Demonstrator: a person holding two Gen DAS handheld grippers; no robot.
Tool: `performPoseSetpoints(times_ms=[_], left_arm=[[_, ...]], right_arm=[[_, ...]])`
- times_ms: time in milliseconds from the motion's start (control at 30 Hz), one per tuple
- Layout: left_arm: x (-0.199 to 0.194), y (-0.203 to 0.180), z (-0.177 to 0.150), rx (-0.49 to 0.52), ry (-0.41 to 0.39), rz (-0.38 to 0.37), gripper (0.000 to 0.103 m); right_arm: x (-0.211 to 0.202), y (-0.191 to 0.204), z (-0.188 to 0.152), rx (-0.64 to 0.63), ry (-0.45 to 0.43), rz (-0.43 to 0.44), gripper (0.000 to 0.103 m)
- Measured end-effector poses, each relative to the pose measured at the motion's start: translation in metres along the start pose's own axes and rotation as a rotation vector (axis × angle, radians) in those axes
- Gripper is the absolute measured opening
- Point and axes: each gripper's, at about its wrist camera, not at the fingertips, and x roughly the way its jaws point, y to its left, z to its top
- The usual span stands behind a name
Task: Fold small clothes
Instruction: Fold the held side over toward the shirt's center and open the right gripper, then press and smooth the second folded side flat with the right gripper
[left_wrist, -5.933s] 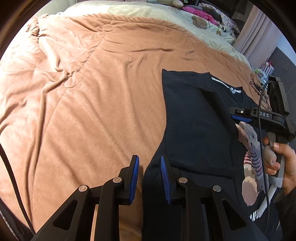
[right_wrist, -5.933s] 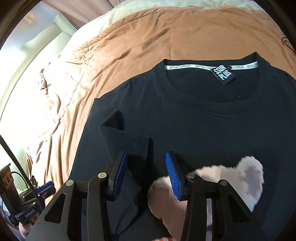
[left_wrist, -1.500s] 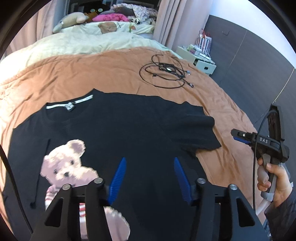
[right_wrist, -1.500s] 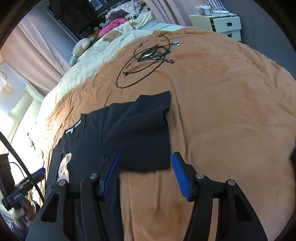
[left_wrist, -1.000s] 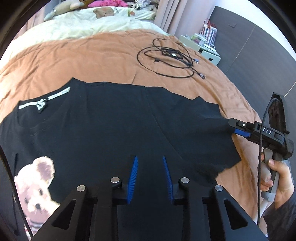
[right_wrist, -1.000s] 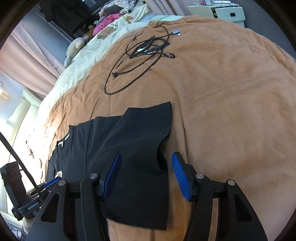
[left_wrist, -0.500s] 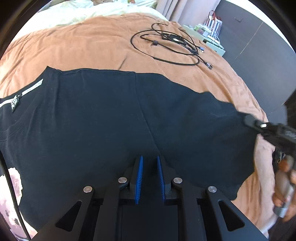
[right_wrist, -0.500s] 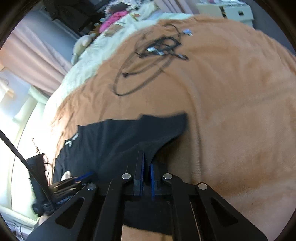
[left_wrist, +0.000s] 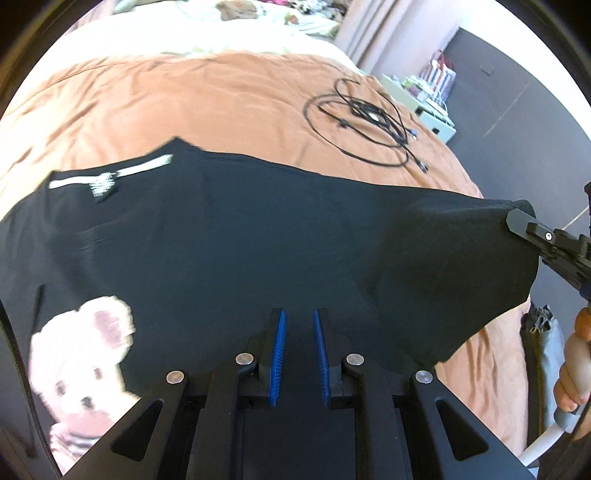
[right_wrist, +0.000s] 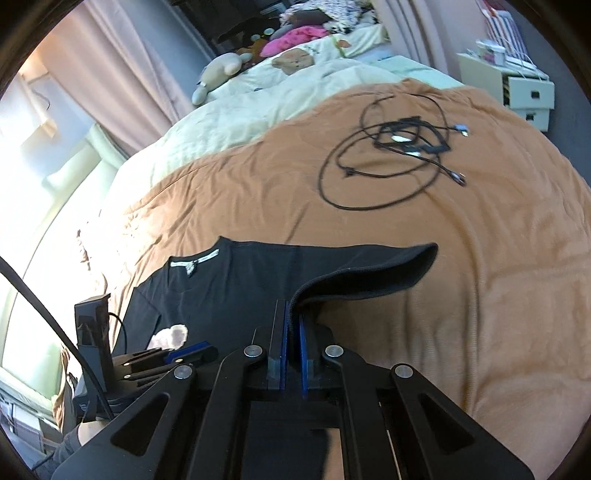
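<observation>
My right tool (right_wrist: 291, 332) is clamped on the hem of the black tee (right_wrist: 240, 288); its blue pads (right_wrist: 282, 343) sit almost together with the cloth edge caught between them. From that pinch the sleeve (right_wrist: 384, 269) rises and curls off toward 2 o'clock, lifted clear of the brown blanket (right_wrist: 480, 258). In the left wrist view the same tool (left_wrist: 517, 221) comes in at 3 o'clock, biting the sleeve's corner and pulling the fabric taut.

My left tool (left_wrist: 298, 354) has its pads (left_wrist: 279, 354) drawn close with a narrow gap between them. Black cloth fills that gap, but I cannot tell whether the pads pinch it or merely hover above it. Seen from the right wrist camera, this tool (right_wrist: 184, 354) sits at 8 o'clock, over the tee's lower body.

The tee (left_wrist: 240, 240) lies face up across the blanket (left_wrist: 184, 99), neck label (left_wrist: 103, 181) at 10 o'clock and bear print (left_wrist: 81, 373) at 8 o'clock in the left view. A loose coil of black cable (right_wrist: 391, 166) rests on the blanket well beyond the shirt, at 1 o'clock. Farther off lie a cream duvet (right_wrist: 258, 107) and a plush toy (right_wrist: 218, 74).
</observation>
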Motion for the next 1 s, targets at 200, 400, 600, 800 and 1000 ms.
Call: performPoseSetpoints(times_ms=[200,400,600,800,1000], left_arm=[[-0.042,0.035,-0.011,-0.038,-0.031,0.016,0.017],[-0.073,0.068,-0.025,-0.067,-0.05,0.041,0.017],[-0.098,0.101,-0.042,-0.092,-0.051,0.078,0.017],[-0.112,0.125,-0.05,-0.115,-0.043,0.114,0.018],[-0.113,0.131,-0.052,-0.12,-0.038,0.119,0.018]], right_arm=[[0.005,0.042,-0.001,-0.049,0.01,-0.002,0.002],[0.027,0.075,-0.01,-0.087,0.049,-0.001,0.002],[0.062,0.101,-0.019,-0.092,0.098,-0.007,0.002],[0.083,0.112,-0.025,-0.054,0.133,0.033,0.055],[0.072,0.101,-0.029,-0.053,0.087,0.045,0.078]])
